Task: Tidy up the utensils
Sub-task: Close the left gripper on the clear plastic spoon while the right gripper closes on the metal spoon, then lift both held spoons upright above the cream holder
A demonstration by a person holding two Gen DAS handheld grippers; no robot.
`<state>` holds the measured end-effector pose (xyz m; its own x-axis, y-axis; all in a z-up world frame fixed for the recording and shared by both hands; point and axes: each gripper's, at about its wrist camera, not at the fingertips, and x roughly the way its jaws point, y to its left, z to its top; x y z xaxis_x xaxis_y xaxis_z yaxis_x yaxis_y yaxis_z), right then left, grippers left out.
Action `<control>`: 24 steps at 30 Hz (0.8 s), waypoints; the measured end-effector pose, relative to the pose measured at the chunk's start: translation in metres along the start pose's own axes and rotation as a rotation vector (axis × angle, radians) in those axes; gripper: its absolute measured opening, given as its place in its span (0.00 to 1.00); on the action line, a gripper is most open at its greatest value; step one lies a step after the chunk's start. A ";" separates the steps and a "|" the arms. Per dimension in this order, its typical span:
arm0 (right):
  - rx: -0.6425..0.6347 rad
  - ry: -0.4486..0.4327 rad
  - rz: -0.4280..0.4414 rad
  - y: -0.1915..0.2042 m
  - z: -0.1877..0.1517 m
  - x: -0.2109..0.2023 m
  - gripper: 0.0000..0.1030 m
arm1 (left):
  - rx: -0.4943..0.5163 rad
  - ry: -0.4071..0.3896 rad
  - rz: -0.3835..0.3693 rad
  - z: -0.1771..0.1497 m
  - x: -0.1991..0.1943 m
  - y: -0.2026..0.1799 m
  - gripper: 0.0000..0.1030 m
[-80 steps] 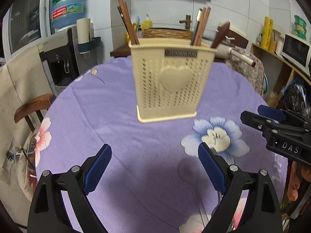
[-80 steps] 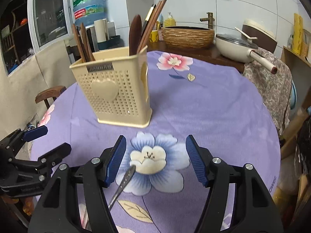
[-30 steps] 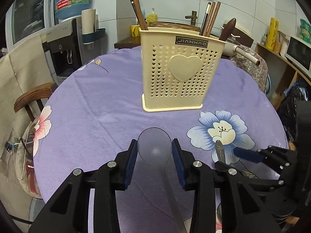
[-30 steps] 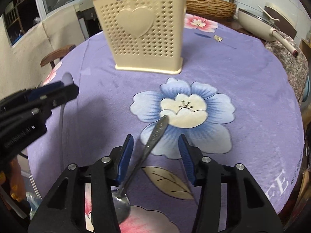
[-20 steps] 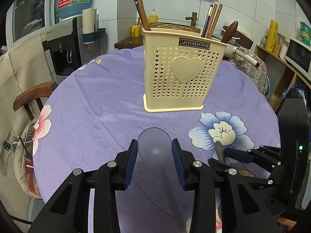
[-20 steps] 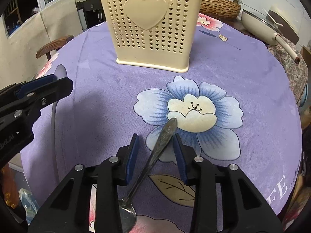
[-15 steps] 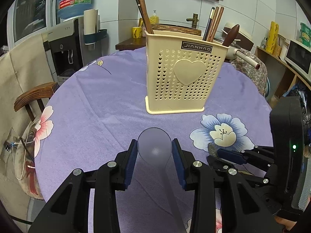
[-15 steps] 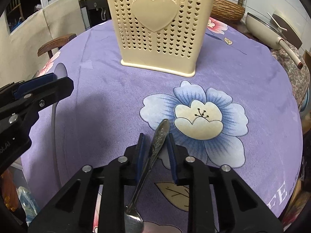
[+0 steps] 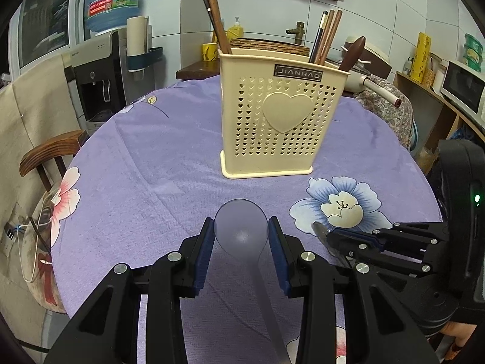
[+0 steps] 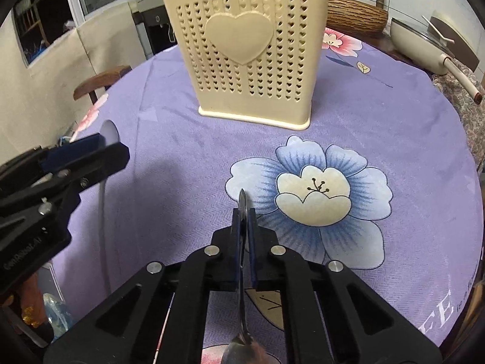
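Round table point(image 9: 127, 182) in purple floral cloth point(image 10: 379, 115), cream utensil caddy point(image 9: 280, 121) upright on it.

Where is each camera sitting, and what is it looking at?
Left wrist view: sits on the left gripper, looking along its fingers, shut on the translucent ladle, toward the cream utensil holder; the right gripper shows at the right edge.
Right wrist view: sits on the right gripper, shut on the metal spoon, facing the same holder; the left gripper shows at the left edge.
Both share the holder, the purple tablecloth and its blue flower.
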<state>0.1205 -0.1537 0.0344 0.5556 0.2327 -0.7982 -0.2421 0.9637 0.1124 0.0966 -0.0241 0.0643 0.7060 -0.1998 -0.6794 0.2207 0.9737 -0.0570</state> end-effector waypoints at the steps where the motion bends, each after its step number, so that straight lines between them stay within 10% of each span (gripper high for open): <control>1: 0.004 -0.008 0.013 -0.002 0.001 -0.003 0.04 | 0.003 -0.001 -0.001 0.000 0.000 -0.001 0.35; 24: 0.073 -0.222 0.156 -0.033 0.016 -0.107 0.01 | 0.034 -0.048 -0.028 0.014 -0.019 -0.013 0.35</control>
<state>0.0818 -0.2088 0.1259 0.6785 0.3941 -0.6199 -0.2850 0.9190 0.2724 0.0901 -0.0342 0.0879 0.7308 -0.2327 -0.6417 0.2626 0.9636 -0.0503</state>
